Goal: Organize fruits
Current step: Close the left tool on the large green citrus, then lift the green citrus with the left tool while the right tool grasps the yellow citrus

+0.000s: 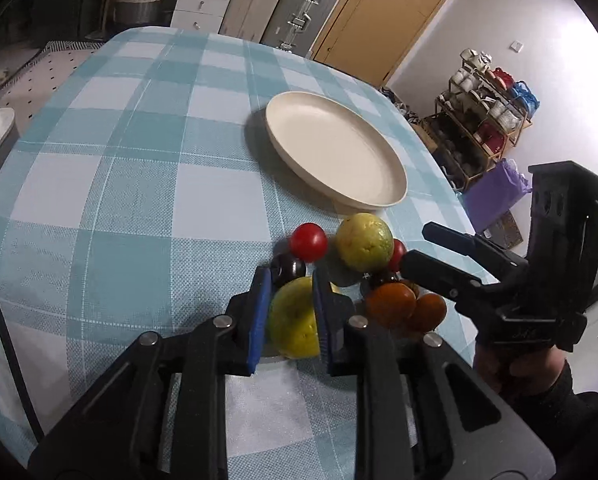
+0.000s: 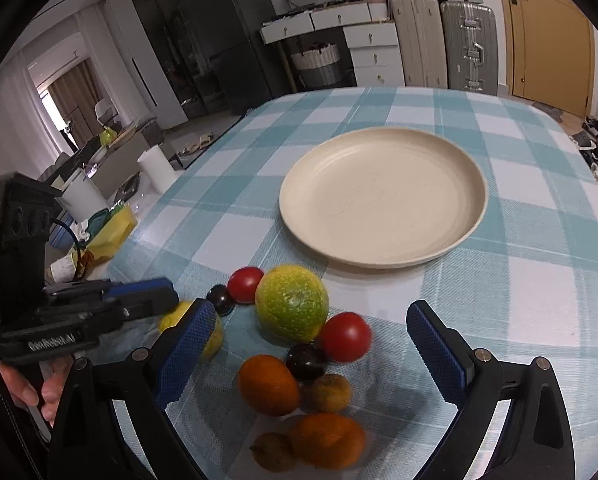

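A cluster of fruit lies on the checked tablecloth in front of an empty cream plate [image 1: 335, 154] [image 2: 383, 196]. My left gripper [image 1: 289, 280] is shut on a yellow-green citrus [image 1: 293, 322], which shows partly hidden in the right wrist view [image 2: 215, 336]. A second yellow-green citrus [image 1: 363, 242] [image 2: 292, 307], two red tomatoes [image 1: 308, 241] [image 2: 345, 336], dark plums [image 1: 287, 268] [image 2: 306, 360] and oranges [image 1: 391, 304] [image 2: 268, 384] lie beside it. My right gripper [image 2: 311, 332] [image 1: 415, 248] is open, its jaws wide apart above the oranges and a plum.
Small brownish fruits [image 2: 331, 392] lie among the oranges. The table edge [image 2: 139, 224] drops off at the left. Suitcases [image 2: 465, 48], drawers and a door stand beyond the table; a shoe rack [image 1: 483, 120] stands at the right.
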### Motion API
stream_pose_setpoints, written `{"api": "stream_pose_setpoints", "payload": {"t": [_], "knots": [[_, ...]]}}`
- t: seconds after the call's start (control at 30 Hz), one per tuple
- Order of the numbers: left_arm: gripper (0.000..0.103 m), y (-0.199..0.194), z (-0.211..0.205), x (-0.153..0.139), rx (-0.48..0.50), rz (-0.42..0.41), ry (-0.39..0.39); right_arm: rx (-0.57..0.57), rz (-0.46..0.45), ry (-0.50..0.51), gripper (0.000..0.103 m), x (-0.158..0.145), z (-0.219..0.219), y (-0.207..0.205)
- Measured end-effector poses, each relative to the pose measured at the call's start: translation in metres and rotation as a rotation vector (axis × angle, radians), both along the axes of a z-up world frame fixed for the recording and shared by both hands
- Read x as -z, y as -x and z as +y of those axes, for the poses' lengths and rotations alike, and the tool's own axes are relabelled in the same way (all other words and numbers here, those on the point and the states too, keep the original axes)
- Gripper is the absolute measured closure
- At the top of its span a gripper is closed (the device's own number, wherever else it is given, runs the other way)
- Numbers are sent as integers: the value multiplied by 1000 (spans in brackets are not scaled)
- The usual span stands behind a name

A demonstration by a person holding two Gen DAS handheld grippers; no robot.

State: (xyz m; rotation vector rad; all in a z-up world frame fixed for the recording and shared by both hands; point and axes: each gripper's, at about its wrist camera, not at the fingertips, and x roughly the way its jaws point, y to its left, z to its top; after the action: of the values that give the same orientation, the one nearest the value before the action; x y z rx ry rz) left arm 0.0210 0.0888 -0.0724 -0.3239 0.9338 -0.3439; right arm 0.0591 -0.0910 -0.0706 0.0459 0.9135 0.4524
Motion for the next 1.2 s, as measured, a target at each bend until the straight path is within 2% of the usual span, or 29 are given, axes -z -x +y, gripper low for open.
{"api": "stream_pose_setpoints", "payload": {"t": [0.17,0.23,0.37,0.53,0.73,0.87,1.2], "knots": [[85,2,3,2,15,25,31,-16,-22,15,4,0,6,1],[81,4,0,2,27,39,39,-17,-29,14,4,-1,6,1],[66,4,-14,6,62,57,24,-9,-37,0,4,-5,2,1],[63,4,-24,16,78,103,46,0,-42,-10,4,-6,-2,5],[62,4,-32,17,74,94,39,9,-55,-13,4,-9,-7,9],[59,1,-41,23,103,127,47,3,-56,-15,4,-9,-6,9],[59,-3,-51,25,122,111,34,5,-58,-9,4,-9,-6,10]]}}
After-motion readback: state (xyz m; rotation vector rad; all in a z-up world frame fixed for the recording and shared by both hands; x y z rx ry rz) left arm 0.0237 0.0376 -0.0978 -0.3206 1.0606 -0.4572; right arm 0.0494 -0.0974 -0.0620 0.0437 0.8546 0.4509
